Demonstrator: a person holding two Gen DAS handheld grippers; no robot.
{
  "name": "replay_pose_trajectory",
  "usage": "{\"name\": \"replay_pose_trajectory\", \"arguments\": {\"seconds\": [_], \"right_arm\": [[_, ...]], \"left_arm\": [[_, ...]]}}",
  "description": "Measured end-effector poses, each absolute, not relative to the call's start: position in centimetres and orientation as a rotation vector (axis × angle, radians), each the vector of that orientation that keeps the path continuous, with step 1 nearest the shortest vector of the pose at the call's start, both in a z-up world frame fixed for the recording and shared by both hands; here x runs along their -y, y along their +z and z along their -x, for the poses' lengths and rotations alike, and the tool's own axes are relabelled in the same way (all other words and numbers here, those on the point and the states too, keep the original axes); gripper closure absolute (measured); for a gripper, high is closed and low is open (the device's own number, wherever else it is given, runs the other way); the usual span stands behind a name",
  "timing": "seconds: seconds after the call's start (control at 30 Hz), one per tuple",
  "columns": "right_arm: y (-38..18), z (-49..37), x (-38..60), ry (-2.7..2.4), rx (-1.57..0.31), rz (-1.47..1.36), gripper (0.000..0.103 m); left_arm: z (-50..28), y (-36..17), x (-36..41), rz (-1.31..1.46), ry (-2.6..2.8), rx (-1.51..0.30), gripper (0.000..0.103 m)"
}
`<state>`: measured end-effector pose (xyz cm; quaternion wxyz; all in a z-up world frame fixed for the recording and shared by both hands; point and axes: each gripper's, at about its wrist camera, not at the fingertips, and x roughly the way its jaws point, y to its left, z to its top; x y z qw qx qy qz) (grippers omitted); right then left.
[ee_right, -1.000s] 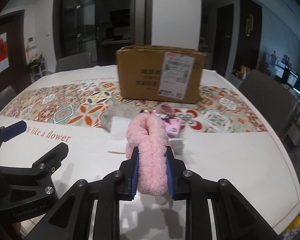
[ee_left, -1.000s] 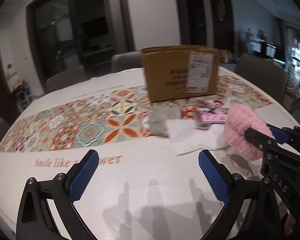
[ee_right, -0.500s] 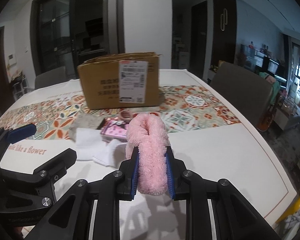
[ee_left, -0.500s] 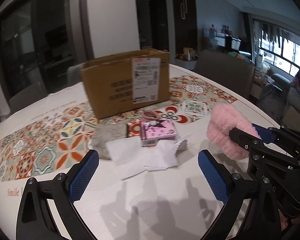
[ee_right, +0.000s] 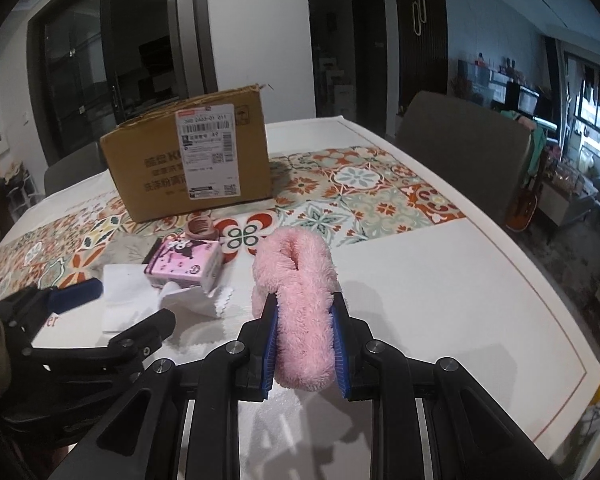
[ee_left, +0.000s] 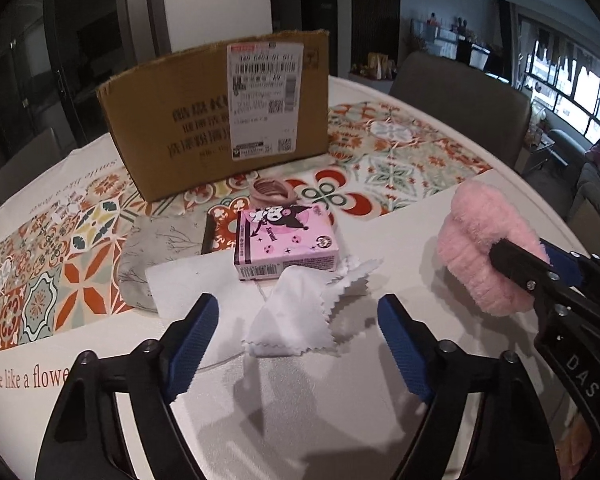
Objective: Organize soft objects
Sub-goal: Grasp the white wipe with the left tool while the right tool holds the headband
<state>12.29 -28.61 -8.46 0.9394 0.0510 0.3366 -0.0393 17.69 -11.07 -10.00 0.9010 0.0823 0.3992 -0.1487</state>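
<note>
My right gripper [ee_right: 305, 312] is shut on a fluffy pink headband [ee_right: 298, 280] and holds it above the white table; the headband also shows at the right of the left wrist view [ee_left: 484, 248]. My left gripper [ee_left: 298, 320] is open and empty, just in front of a white zigzag-edged cloth [ee_left: 300, 312]. Behind the cloth lie a pink tissue pack [ee_left: 286, 242], a white folded paper towel [ee_left: 192, 280], a grey cloth [ee_left: 160, 248] and a brown scrunchie [ee_left: 272, 192]. A cardboard box [ee_left: 220, 112] stands behind them.
The round table [ee_right: 440, 280] has a patterned runner [ee_right: 372, 188] across its middle. Chairs [ee_right: 460, 144] stand around the far and right edges. The table's right edge [ee_right: 572, 320] is close to the headband.
Both grippers have swung to the right and closer to the pile. The pink headband stays clamped in the right gripper. The left gripper stays open.
</note>
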Motion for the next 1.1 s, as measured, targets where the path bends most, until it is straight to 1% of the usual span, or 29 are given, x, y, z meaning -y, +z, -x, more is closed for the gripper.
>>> {"name": "replay_pose_trajectory", "arguments": {"seconds": [0.07,0.13,0.17,0.23,0.27,0.37,0.43,0.47,0.53,0.6,0.7,0.73,1.1], "right_arm": [[-8.9,-12.8,28.8,-0.077,-0.700,-0.113,0.078],[-9.3,-13.4,28.9,-0.072,-0.713,-0.124,0.078],[-9.5,-13.6,28.9,-0.069,-0.719,-0.131,0.078],[-9.9,-14.0,28.9,-0.064,-0.731,-0.137,0.078],[-10.1,-14.1,28.8,-0.063,-0.736,-0.139,0.078],[-10.5,-14.4,28.7,-0.059,-0.751,-0.145,0.078],[-10.7,-14.5,28.6,-0.055,-0.758,-0.150,0.078],[-10.7,-14.6,28.5,-0.052,-0.761,-0.151,0.078],[-10.7,-14.6,28.3,-0.048,-0.763,-0.150,0.078],[-10.7,-14.6,28.2,-0.046,-0.762,-0.147,0.078],[-10.5,-14.6,28.0,-0.039,-0.765,-0.152,0.078],[-10.5,-14.5,27.9,-0.037,-0.764,-0.154,0.078],[-8.5,-13.4,27.3,-0.031,-0.726,-0.140,0.078]], "left_arm": [[-18.3,-10.4,11.2,-0.173,-0.296,-0.839,0.027],[-18.7,-10.8,11.2,-0.177,-0.290,-0.849,0.034],[-19.0,-11.0,11.3,-0.179,-0.288,-0.854,0.035],[-19.3,-11.3,11.5,-0.181,-0.289,-0.863,0.042],[-19.5,-11.5,11.5,-0.179,-0.291,-0.870,0.044],[-20.0,-11.8,11.7,-0.167,-0.295,-0.883,0.056],[-20.2,-12.0,11.7,-0.156,-0.308,-0.895,0.067],[-20.2,-12.0,11.7,-0.151,-0.313,-0.899,0.069],[-20.2,-12.1,11.6,-0.140,-0.322,-0.904,0.079],[-20.3,-12.0,11.6,-0.129,-0.331,-0.910,0.086],[-20.0,-11.5,11.5,-0.117,-0.341,-0.897,0.092],[-19.9,-11.2,11.4,-0.112,-0.344,-0.891,0.092],[-18.5,-8.2,10.2,-0.057,-0.355,-0.827,0.093]]}}
